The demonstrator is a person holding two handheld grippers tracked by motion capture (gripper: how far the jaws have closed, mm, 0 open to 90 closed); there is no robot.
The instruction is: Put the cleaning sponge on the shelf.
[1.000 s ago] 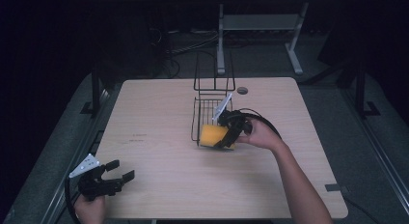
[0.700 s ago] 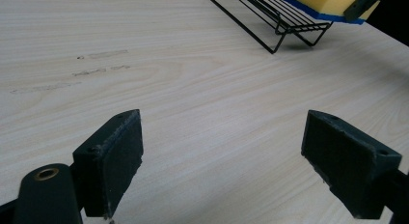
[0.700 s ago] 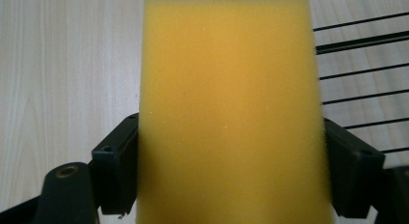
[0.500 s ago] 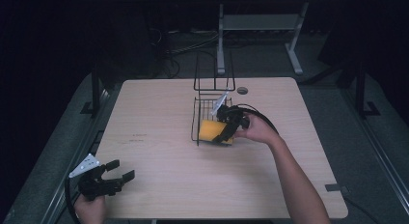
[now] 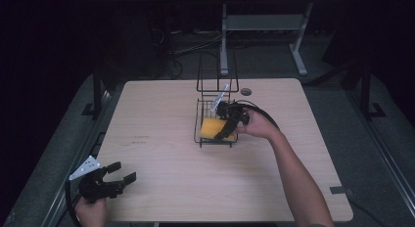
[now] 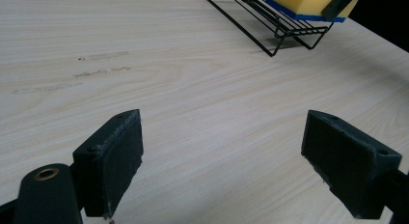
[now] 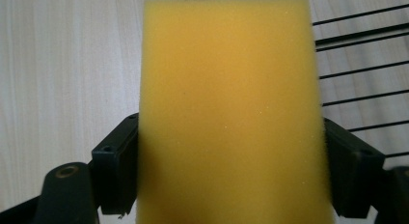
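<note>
A yellow sponge (image 5: 213,128) with a blue underside lies over the black wire rack (image 5: 215,97) near the table's middle. My right gripper (image 5: 226,130) is shut on the sponge, its jaws pressing both long sides of the sponge (image 7: 226,113) in the right gripper view. My left gripper (image 5: 122,174) stands open at the table's near left corner with nothing between its jaws. In the left gripper view the sponge (image 6: 306,2) and the rack (image 6: 270,21) appear far off at the top right, beyond my left gripper (image 6: 236,166).
The wooden table (image 5: 161,188) has wide bare room left of and in front of the rack. A small round grommet (image 5: 245,91) sits behind the rack. A metal stand (image 5: 259,26) and cables lie on the dark floor beyond the table.
My right gripper has carried the sponge a little farther back and down onto the rack's tray. The left gripper has stayed put.
</note>
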